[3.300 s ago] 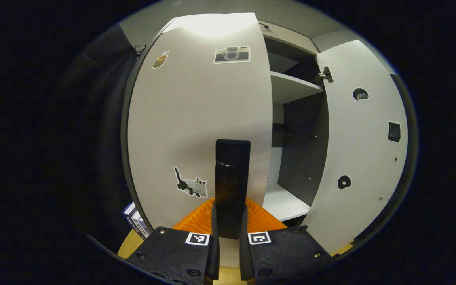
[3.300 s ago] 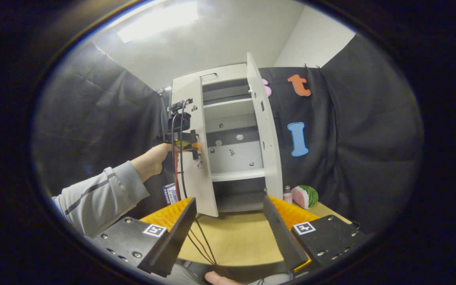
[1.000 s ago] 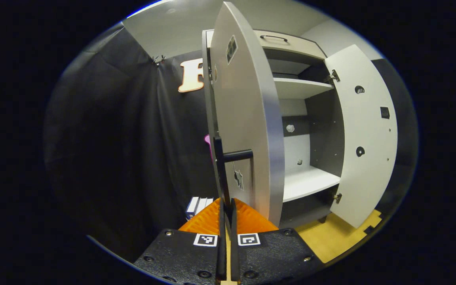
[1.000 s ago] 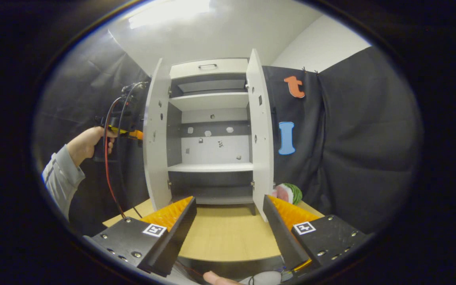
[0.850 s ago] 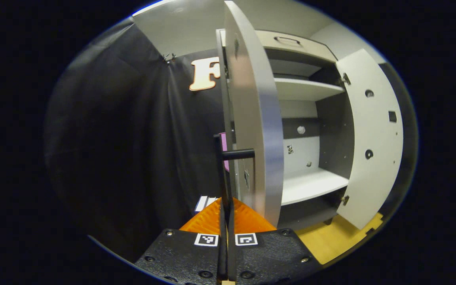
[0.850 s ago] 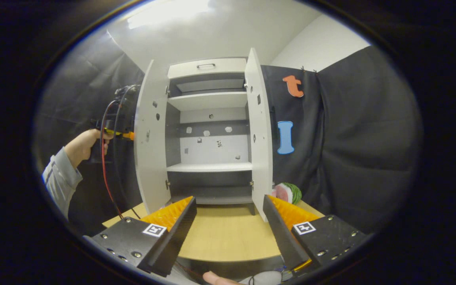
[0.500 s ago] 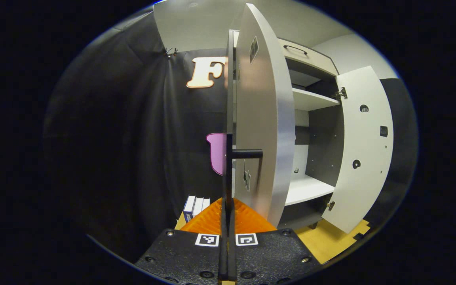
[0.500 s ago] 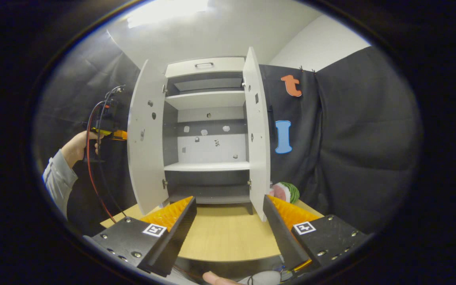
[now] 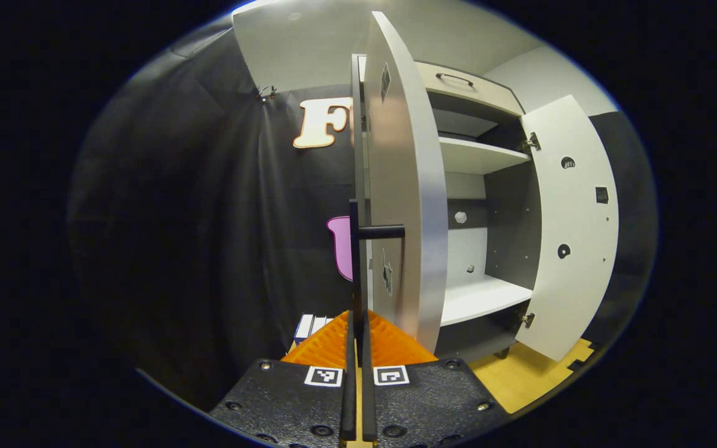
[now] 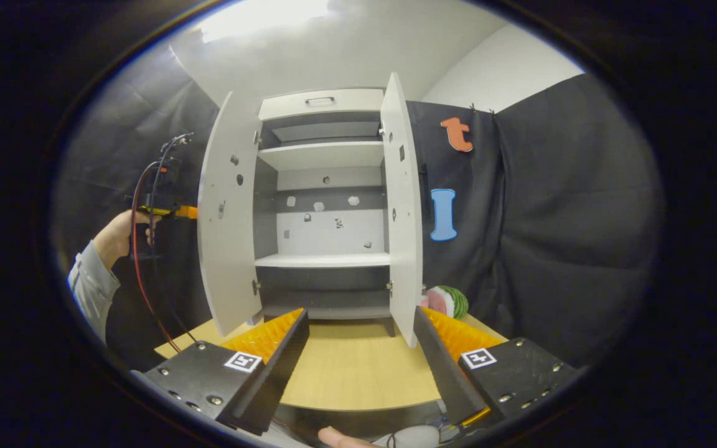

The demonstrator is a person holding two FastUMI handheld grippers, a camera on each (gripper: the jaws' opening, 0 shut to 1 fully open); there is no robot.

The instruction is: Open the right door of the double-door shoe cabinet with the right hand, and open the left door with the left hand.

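The white shoe cabinet (image 10: pixel 324 259) stands with both doors swung wide. In the left gripper view the left door (image 9: pixel 405 186) is seen almost edge-on. My left gripper (image 9: pixel 357 323) is shut on that door's thin black handle (image 9: pixel 358 249). The right door (image 9: pixel 573 230) hangs open beyond it. In the right gripper view my right gripper (image 10: pixel 360 320) is open and holds nothing, low over the table and well short of the cabinet. There the left door (image 10: pixel 228 218) and the right door (image 10: pixel 402 205) frame bare shelves. The left gripper (image 10: pixel 172 211), held by a hand (image 10: pixel 119 236), sits behind the left door.
A wooden table (image 10: pixel 352 373) carries the cabinet. A watermelon slice (image 10: pixel 449 302) lies by the right door's foot, and some books (image 9: pixel 309 325) stand left of the cabinet. Red and black cables (image 10: pixel 140 267) hang from the left gripper. A drawer (image 10: pixel 321 99) tops the cabinet.
The left door has swung from partly open to wide open, my left gripper staying shut on its handle. In the last half second it barely moved. My right gripper stayed open.
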